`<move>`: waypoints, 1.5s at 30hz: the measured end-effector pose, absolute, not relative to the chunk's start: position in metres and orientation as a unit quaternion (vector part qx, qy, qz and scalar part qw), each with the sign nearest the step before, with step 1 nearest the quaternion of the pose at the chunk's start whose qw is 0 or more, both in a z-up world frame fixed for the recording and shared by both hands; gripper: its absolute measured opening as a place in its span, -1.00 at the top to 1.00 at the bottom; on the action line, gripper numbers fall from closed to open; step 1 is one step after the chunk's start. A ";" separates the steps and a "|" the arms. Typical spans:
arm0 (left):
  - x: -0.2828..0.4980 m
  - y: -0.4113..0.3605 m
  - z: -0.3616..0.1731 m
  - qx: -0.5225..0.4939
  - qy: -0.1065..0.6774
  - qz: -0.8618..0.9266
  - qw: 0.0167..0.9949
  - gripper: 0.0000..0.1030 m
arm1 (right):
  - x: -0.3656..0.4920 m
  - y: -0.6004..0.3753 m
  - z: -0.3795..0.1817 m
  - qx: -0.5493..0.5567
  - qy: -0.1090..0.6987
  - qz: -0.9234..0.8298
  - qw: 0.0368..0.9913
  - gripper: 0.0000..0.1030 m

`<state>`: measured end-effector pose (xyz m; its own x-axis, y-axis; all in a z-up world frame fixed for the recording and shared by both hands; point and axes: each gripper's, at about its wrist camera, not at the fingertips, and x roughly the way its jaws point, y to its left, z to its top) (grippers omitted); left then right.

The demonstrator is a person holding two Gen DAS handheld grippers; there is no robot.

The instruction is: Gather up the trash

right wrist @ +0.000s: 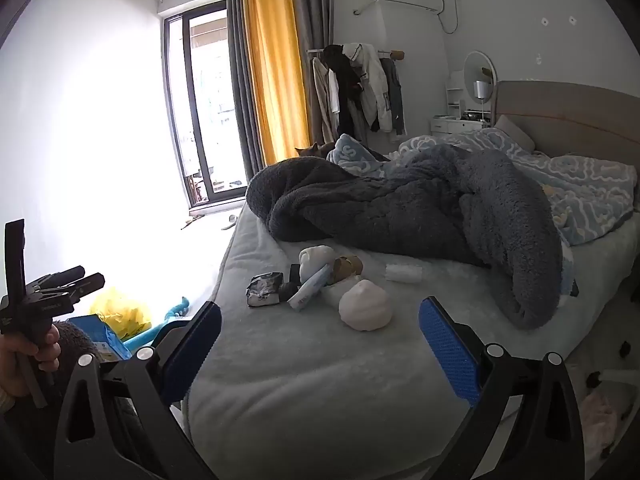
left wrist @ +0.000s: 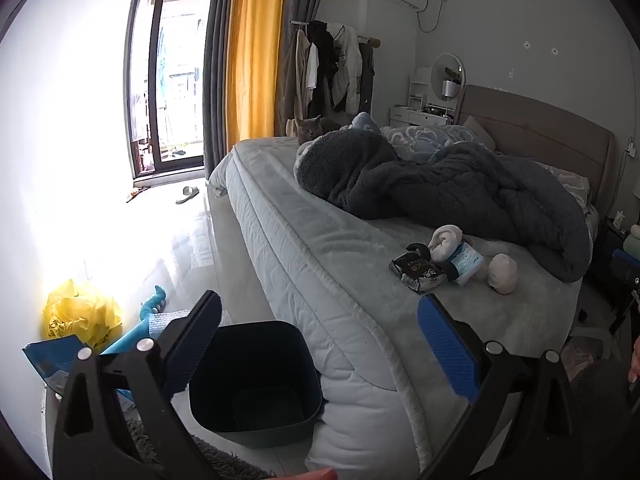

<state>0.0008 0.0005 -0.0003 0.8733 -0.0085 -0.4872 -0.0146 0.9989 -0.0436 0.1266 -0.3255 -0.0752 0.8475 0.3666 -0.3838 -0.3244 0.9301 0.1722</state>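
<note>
A heap of trash lies on the grey bed (left wrist: 340,248): a dark crumpled wrapper (left wrist: 418,272) (right wrist: 264,289), a blue-white packet (left wrist: 468,262) (right wrist: 310,287), a white crumpled ball (left wrist: 503,273) (right wrist: 365,305), a white wad (right wrist: 316,258), a cardboard roll (right wrist: 348,267) and a small white roll (right wrist: 404,273). A dark bin (left wrist: 256,376) stands on the floor against the bed's side. My left gripper (left wrist: 320,344) is open and empty, above the bin and the bed edge. My right gripper (right wrist: 320,344) is open and empty over the bed, short of the heap.
A dark fleece blanket (right wrist: 420,204) is bunched behind the trash. A grey cat (left wrist: 310,128) sits at the bed's far edge. A yellow bag (left wrist: 80,312), a blue packet (left wrist: 56,360) and a blue toy (left wrist: 154,300) lie on the floor by the wall.
</note>
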 end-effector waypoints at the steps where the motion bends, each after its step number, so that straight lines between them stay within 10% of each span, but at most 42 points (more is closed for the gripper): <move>1: 0.001 0.000 0.000 -0.023 0.252 0.002 0.968 -0.94 | 0.127 -0.325 -0.075 0.050 0.209 0.180 0.960 -0.94; 45: 0.002 -0.001 -0.008 -0.024 0.257 0.002 0.966 -0.94 | 0.127 -0.326 -0.076 0.056 0.207 0.181 0.960 -0.94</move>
<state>0.0020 -0.0013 -0.0078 0.8682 -0.0089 -0.4961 -0.0153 0.9989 -0.0448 0.1273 -0.3256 -0.0760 0.8487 0.3704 -0.3776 -0.3238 0.9283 0.1827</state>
